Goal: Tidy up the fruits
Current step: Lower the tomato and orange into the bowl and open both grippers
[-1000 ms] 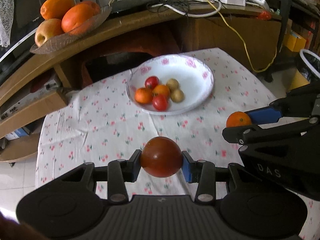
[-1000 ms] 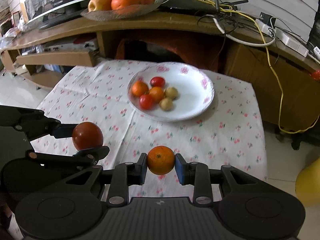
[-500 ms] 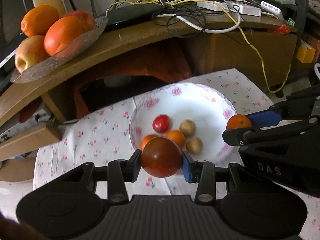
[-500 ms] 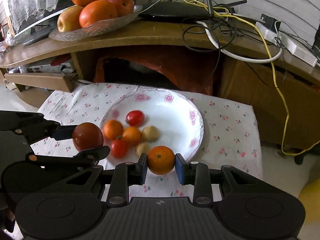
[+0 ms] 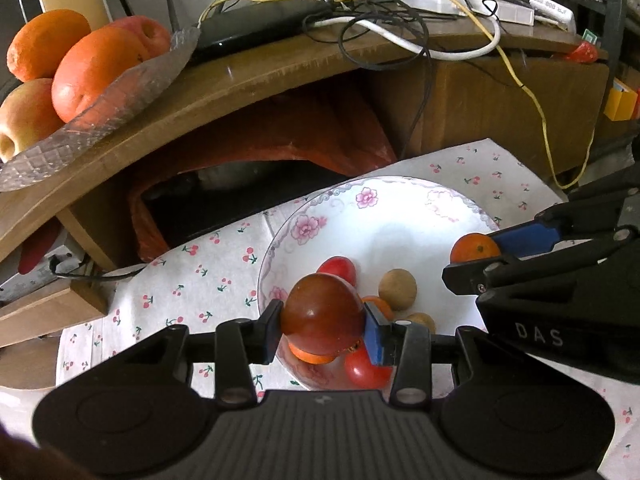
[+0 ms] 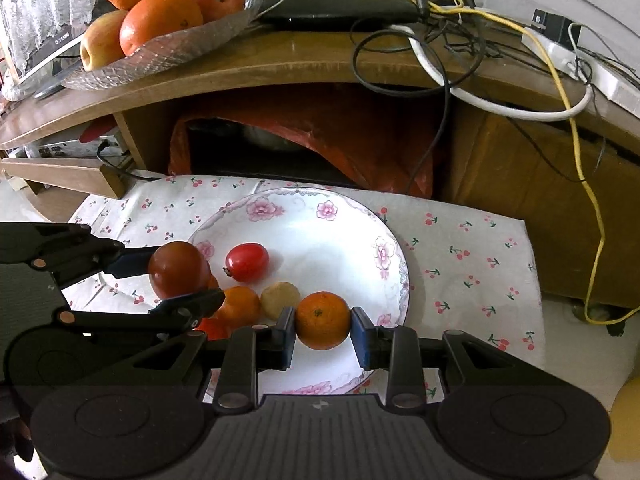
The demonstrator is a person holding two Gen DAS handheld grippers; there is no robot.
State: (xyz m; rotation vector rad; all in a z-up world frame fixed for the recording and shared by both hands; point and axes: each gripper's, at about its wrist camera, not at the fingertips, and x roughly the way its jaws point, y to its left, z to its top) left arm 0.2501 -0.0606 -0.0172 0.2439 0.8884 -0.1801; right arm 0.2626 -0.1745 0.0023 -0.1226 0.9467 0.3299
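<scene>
My left gripper point(image 5: 322, 320) is shut on a dark red tomato point(image 5: 322, 314) and holds it above the left part of a white floral plate point(image 5: 400, 212). My right gripper point(image 6: 323, 332) is shut on a small orange point(image 6: 323, 320) above the plate's point(image 6: 360, 240) front right. The tomato point(image 6: 179, 269) and the orange point(image 5: 474, 247) each show in the other wrist view. On the plate lie a red cherry tomato point(image 6: 247, 261), a small orange fruit point(image 6: 240, 306) and a tan round fruit point(image 6: 281, 300).
The plate stands on a cherry-print cloth point(image 6: 460, 256) over a low table. Behind it is a wooden desk point(image 6: 280, 64) with a glass dish of oranges and apples point(image 6: 160, 16), a router and tangled cables point(image 6: 440, 40).
Both grippers have moved forward with their fruit, from above the cloth to above the plate. The plate and desk now look much closer.
</scene>
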